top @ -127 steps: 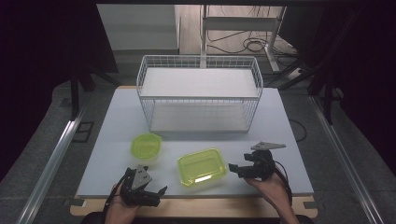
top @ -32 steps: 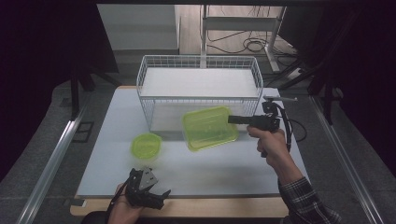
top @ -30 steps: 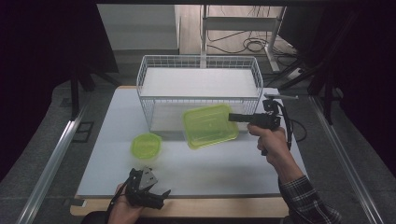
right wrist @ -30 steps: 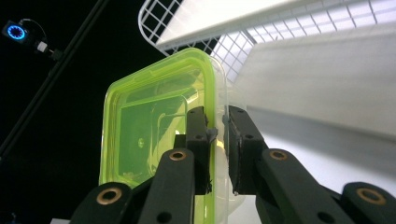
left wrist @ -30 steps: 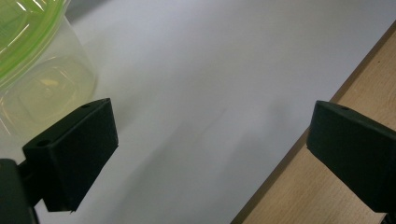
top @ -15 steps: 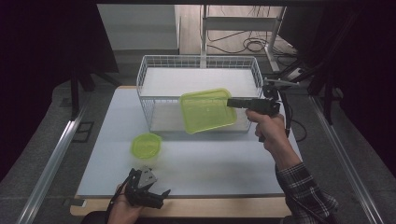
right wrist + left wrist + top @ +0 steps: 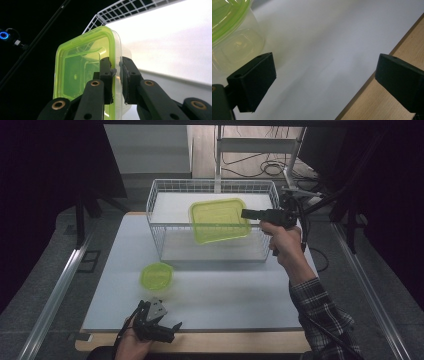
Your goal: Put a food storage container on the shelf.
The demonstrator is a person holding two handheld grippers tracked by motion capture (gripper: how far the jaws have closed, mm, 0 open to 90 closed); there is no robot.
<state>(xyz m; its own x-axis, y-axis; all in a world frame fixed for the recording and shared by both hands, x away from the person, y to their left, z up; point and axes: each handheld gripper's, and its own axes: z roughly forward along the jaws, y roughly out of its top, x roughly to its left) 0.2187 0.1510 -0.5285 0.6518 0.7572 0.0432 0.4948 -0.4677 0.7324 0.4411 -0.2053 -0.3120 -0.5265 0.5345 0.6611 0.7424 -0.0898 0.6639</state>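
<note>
Green-lidded container [image 7: 220, 220] hangs over the wire basket [image 7: 165, 227], pinched at its edge by the right tongs [image 7: 246, 213]. Left tongs [image 7: 324, 75] gape wide over the counter [image 7: 324, 30]. Right gripper view: pads clamp the container's rim.

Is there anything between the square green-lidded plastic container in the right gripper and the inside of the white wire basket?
Nothing visible does. The right gripper holds the square green-lidded plastic container by its rim, tilted above the white wire basket. The basket's top is open and its floor looks bare. The round green-lidded container sits on the table in front, out of the way.
</note>
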